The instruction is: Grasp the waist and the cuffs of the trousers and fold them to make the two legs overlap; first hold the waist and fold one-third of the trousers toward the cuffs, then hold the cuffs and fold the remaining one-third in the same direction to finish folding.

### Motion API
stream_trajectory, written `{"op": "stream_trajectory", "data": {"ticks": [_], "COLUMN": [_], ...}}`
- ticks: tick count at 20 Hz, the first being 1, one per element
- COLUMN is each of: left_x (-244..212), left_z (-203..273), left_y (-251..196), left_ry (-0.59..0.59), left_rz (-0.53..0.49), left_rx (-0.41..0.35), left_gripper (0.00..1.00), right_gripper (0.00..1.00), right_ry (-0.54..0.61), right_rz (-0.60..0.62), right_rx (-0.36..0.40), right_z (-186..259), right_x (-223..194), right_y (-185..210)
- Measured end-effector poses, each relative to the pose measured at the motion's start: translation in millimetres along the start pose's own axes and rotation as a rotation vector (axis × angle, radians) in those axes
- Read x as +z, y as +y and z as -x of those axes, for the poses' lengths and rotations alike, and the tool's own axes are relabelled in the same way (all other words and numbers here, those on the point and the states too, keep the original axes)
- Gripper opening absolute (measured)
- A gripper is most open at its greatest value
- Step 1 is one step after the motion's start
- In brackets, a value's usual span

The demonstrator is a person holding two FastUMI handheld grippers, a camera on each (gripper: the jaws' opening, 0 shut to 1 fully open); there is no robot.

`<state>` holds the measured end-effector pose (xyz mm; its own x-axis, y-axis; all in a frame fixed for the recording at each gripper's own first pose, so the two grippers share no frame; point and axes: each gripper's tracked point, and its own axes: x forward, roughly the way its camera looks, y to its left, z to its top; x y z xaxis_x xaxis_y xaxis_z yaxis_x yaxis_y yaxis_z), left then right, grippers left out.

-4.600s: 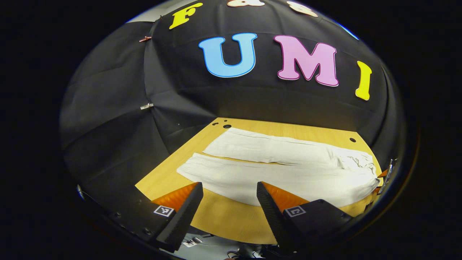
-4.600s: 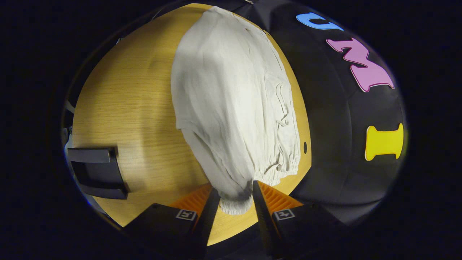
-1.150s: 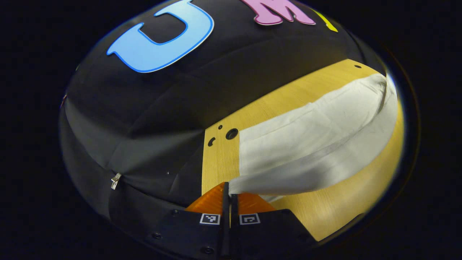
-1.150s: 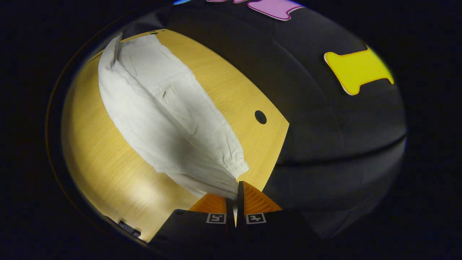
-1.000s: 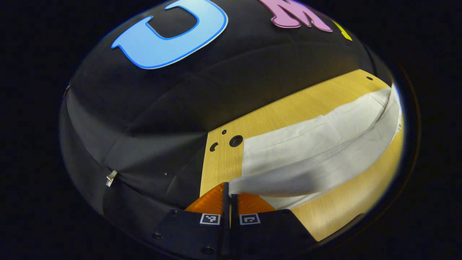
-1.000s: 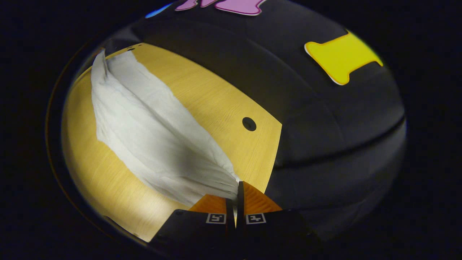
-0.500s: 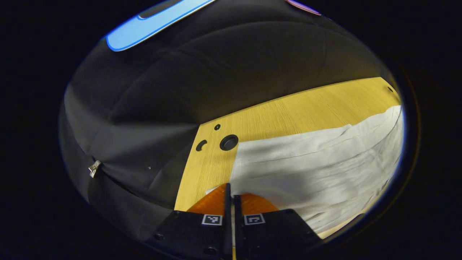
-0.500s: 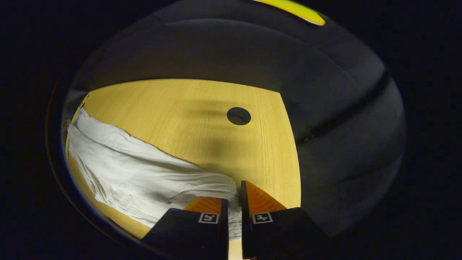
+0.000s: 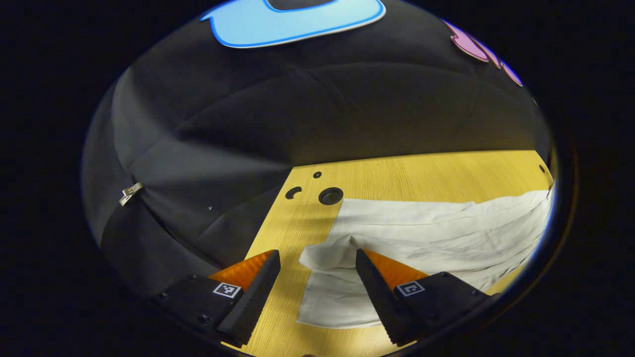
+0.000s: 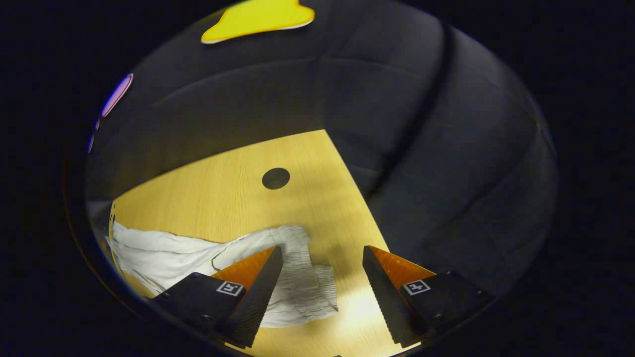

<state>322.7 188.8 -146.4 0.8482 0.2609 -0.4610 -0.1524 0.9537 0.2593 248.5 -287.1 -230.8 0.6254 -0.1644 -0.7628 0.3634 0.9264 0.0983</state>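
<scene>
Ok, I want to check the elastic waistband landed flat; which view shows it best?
The right gripper view: the gathered waistband lies on the table between the open right gripper. The left gripper view shows the cuff end of the trousers instead.

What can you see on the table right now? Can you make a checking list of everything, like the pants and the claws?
Surface: wooden table with round holes near its corners, one at.
Job's things: white trousers lie on the table, legs overlapped; cuff end rumpled, elastic waist bunched and wrinkled.
Clutter: nothing seen.
Grippers: left claw open, its fingers either side of the cuff end, not pressing it. Right claw open over the waist, not pressing it.
Cables: nothing seen.
Surroundings: black cloth wall behind the table, with a small metal clip on it.
</scene>
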Motion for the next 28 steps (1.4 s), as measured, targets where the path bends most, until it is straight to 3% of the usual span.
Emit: {"op": "stream_trajectory", "data": {"ticks": [5,10,14,18,22,26,27,28], "left_x": [2.2,-16.8,-31.8,-40.4,-43.0,-42.2,-42.9,-43.2], "left_z": [49.0,97.7,132.8,161.5,178.2,188.1,189.7,190.1], "left_y": [8.7,-2.6,-21.3,-19.1,-22.9,-30.2,-31.1,-32.4], "left_ry": [-0.034,-0.024,-0.01,-0.009,-0.018,-0.023,-0.023,-0.023], "left_rz": [0.139,0.162,0.213,0.184,0.185,0.191,0.185,0.178], "left_rx": [-0.001,-0.011,-0.05,-0.052,-0.053,-0.061,-0.064,-0.066], "left_gripper": [0.97,0.98,0.98,0.98,0.98,0.98,0.98,0.98], "right_gripper": [0.99,0.99,0.99,0.99,0.97,0.91,0.87,0.75], "right_ry": [-0.072,-0.034,-0.038,-0.078,-0.107,-0.119,-0.121,-0.107], "right_rz": [-0.269,-0.333,-0.421,-0.512,-0.464,-0.38,-0.381,-0.382], "right_rx": [-0.006,0.004,0.016,-0.025,-0.062,-0.155,-0.176,-0.173], "right_z": [18.8,11.5,2.2,2.5,-1.0,-5.1,-6.0,-9.0], "right_x": [-25.6,-78.3,-89.7,-86.3,-90.5,-96.9,-96.2,-97.6], "right_y": [-21.7,-3.1,11.9,3.6,6.5,7.5,8.6,11.3]}}
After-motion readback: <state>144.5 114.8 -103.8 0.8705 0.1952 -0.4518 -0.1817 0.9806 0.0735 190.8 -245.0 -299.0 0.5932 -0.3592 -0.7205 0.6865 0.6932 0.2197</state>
